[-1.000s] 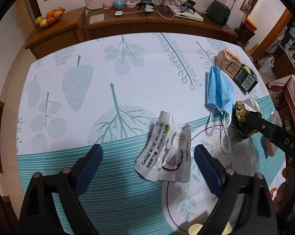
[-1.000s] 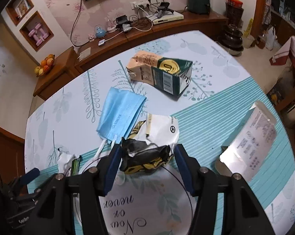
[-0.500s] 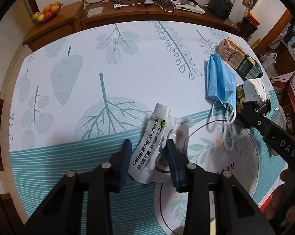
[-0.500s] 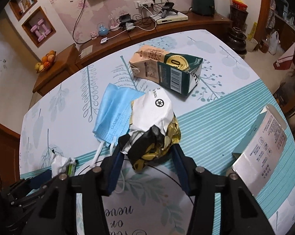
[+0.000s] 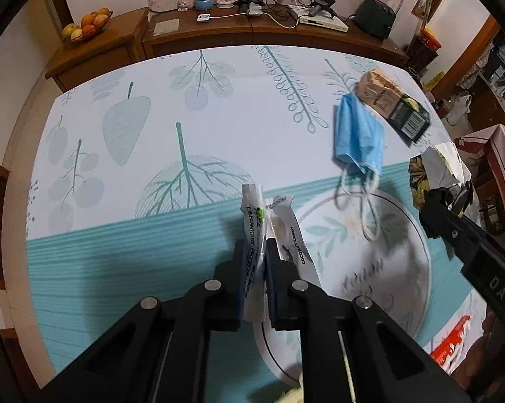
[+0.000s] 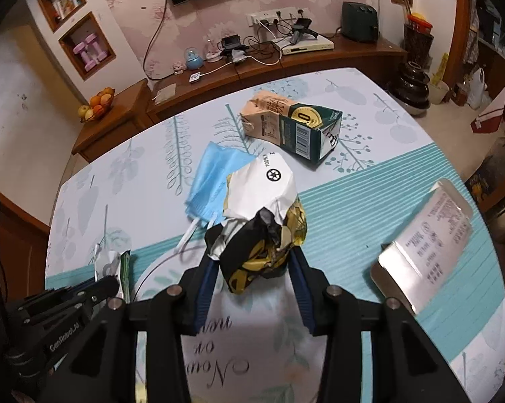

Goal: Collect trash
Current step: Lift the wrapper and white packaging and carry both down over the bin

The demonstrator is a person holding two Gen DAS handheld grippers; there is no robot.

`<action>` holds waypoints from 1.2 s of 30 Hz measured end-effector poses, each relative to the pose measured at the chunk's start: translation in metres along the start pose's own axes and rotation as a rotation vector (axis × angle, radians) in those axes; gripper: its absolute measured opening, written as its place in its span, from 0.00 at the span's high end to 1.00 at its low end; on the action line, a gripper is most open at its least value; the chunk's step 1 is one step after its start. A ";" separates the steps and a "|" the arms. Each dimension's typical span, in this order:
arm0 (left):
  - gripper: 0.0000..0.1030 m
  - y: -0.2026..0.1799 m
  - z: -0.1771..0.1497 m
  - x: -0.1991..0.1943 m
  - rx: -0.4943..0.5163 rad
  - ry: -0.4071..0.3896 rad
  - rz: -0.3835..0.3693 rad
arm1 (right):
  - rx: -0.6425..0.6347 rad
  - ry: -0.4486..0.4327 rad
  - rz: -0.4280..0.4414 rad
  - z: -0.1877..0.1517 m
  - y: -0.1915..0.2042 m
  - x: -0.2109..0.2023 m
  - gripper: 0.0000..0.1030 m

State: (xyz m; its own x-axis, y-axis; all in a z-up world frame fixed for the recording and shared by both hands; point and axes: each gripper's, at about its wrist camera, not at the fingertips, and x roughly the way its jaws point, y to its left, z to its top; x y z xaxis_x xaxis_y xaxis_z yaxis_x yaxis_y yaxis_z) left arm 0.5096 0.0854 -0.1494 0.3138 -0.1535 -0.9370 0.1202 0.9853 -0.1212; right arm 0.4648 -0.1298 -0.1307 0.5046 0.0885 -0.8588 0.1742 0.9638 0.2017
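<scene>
Pickup step: your left tongs (image 5: 264,268) pinch the candy wrappers (image 5: 269,228); right tongs (image 6: 252,268) are closing around the crumpled bag (image 6: 262,228). Next, carry both off the surface (image 5: 151,107) to a bin.

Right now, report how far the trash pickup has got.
Nothing looks binned yet. In hand: left tool shut on the candy wrappers; right tool closing on the crumpled bag. Left on the table: blue mask, carton, silver box.
</scene>
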 end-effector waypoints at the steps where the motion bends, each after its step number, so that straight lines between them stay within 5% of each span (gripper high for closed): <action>1: 0.92 -0.001 -0.004 -0.006 0.002 -0.005 -0.001 | -0.004 -0.002 0.005 -0.003 0.001 -0.005 0.59; 17: 0.93 -0.042 -0.115 -0.119 -0.027 -0.124 0.034 | -0.155 -0.037 0.096 -0.077 0.001 -0.114 0.60; 36: 0.93 -0.131 -0.306 -0.196 -0.118 -0.199 0.130 | -0.378 -0.063 0.216 -0.217 -0.056 -0.239 0.60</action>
State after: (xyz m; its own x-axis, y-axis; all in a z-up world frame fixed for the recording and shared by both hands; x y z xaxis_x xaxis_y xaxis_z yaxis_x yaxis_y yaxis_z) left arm 0.1436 0.0090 -0.0498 0.4999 -0.0256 -0.8657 -0.0400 0.9978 -0.0525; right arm 0.1506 -0.1503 -0.0387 0.5479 0.2936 -0.7834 -0.2568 0.9502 0.1765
